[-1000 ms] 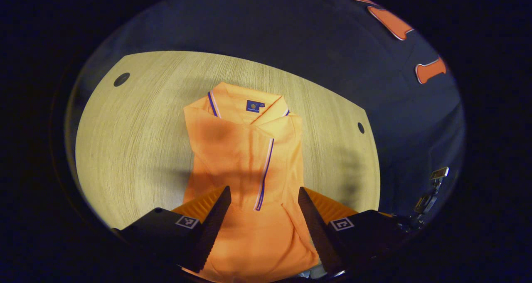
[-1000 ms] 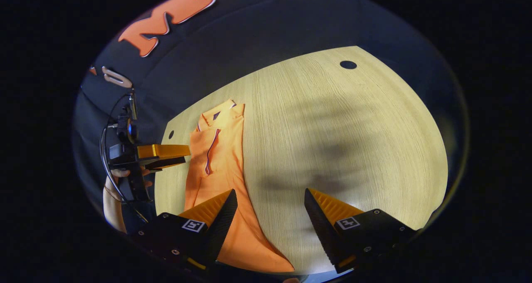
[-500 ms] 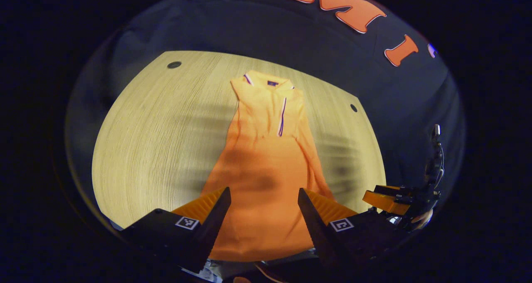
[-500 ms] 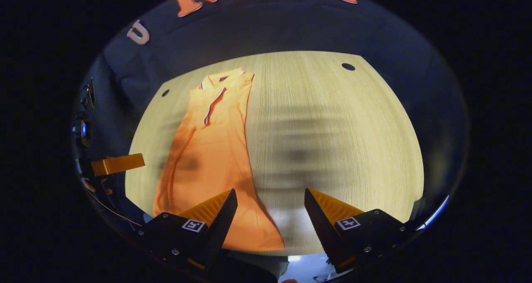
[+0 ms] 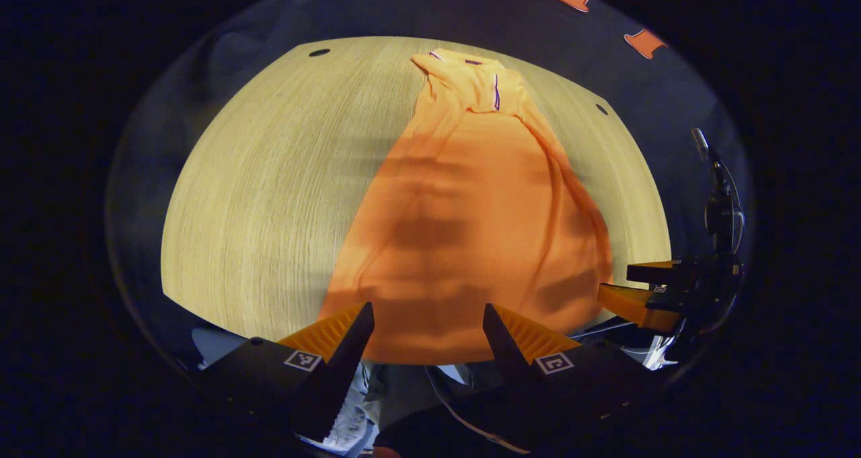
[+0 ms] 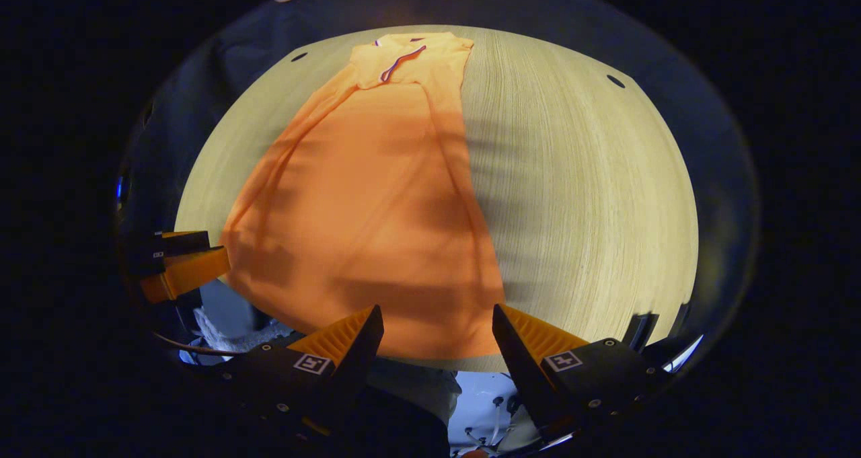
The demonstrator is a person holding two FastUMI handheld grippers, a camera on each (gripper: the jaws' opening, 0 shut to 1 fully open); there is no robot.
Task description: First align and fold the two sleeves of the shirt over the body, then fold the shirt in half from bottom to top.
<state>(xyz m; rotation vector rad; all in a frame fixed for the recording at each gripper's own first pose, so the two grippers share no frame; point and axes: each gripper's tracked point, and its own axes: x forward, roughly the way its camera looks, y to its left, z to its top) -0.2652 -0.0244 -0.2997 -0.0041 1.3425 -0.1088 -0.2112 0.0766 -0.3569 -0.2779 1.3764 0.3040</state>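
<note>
Round pale wood-grain table (image 5: 269, 175) across the middle of both views, dark round holes near its far edge, black cloth wall behind. Long orange polo shirt with blue-and-white trim (image 5: 471, 216) flat on the tabletop, sleeves already folded in over the body, collar at the upper centre of the left gripper view and hem at the lower centre, right at the near table edge. In the right gripper view, same shirt (image 6: 363, 202) left of centre, collar at the top, bare wood to its right. Striped shadows over the cloth and wood. Below the table edge, bits of floor and dark clothing, too unclear to name.

Left gripper (image 5: 427, 340) at the bottom of its view, fingers wide apart, gripping nothing, tips over the hem. Right gripper (image 6: 437, 340) likewise spread wide and empty, tips by the hem's right corner. Right gripper also at the right edge of the left gripper view, beside the hem. Nothing between the grippers and the hem.

Compared with half a second ago: both views pulled back toward the near edge, shirt larger, collar higher in frame, hem now between the fingers.
</note>
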